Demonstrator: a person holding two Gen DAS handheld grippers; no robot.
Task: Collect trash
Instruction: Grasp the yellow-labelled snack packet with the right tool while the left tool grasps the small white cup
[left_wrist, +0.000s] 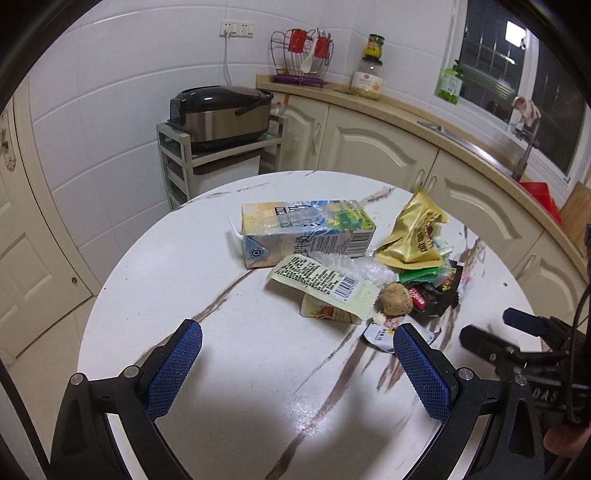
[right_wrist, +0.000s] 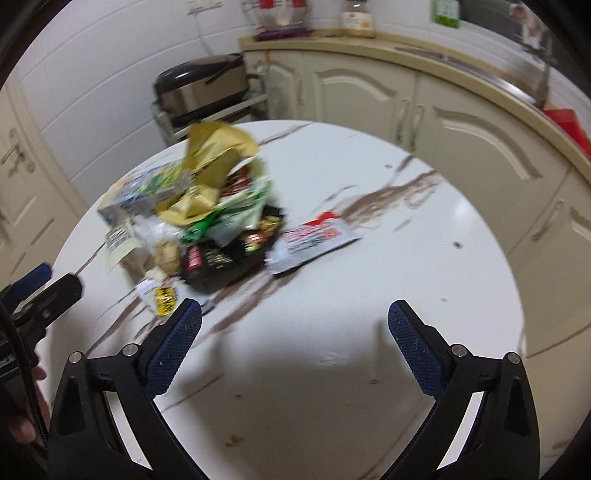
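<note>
Both my grippers, left (left_wrist: 297, 341) and right (right_wrist: 294, 319), jaws spread, empty over white marbled worktop (left_wrist: 229, 369); approach step, next I pick red-white flat wrapper (right_wrist: 314, 238).

Near half of the round table (left_wrist: 258, 387) bare, trash heap (left_wrist: 369, 266) crowding its middle, white wrapper (right_wrist: 314, 240) lying apart toward the right edge, far rim open

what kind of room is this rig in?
Most likely a home kitchen: a rice cooker on a small rack, a counter with a sink and faucet under a window, and a utensil rack by the tiled wall.
</note>
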